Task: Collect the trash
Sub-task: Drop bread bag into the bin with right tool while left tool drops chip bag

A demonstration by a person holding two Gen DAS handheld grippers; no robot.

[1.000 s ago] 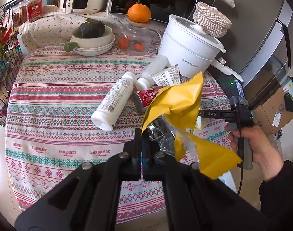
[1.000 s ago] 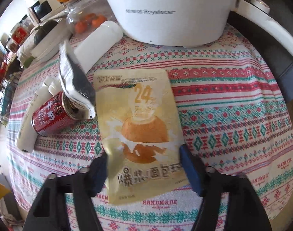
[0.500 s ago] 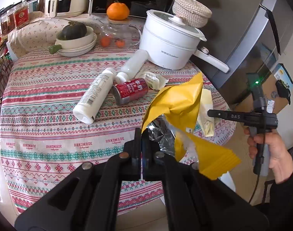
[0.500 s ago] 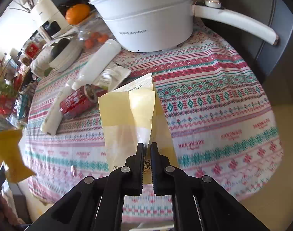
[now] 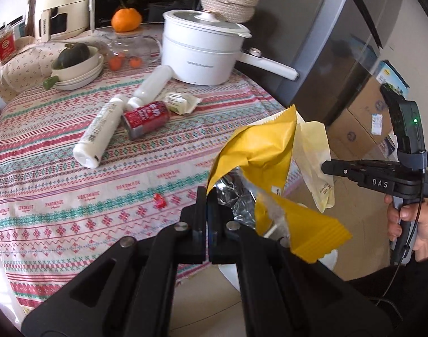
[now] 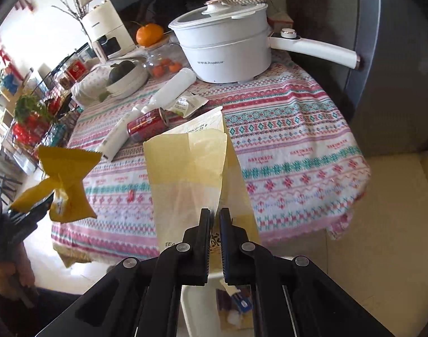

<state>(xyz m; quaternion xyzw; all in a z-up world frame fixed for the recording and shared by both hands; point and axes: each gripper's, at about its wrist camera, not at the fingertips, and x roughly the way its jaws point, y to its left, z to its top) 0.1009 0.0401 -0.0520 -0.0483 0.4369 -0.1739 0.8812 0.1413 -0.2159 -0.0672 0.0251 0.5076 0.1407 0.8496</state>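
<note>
Both grippers are closed on trash and carry it off the table's edge: the left gripper [image 5: 207,196] pinches a crumpled yellow wrapper [image 5: 259,151] by its torn, foil-lined mouth, and the right gripper [image 6: 216,216] is clamped on the lower edge of a pale cream pouch [image 6: 191,168], which stands up in front of its camera and hangs limp in the left view. Below the right gripper a white bin [image 6: 202,303] shows with scraps already inside, so the drop looks close. Both pieces read as thin film: nearly weightless, floppy and a little slick, so a pinch on a folded or doubled edge should hold better than one on a single flat layer, and they will likely flutter, not fall straight, when let go. Still lying on the patterned tablecloth [image 5: 59,185] are a red can [image 5: 146,118] on its side, two white bottles, one long [image 5: 98,134] and one nearer the pot [image 5: 152,84], a small torn sachet [image 5: 180,102] and a tiny red scrap [image 5: 159,200]. The can is rigid but round and apt to roll, best taken across its middle; the bottles look light and smooth, so grip the body squarely; the sachet lies flat and needs an edge lifted first
</note>
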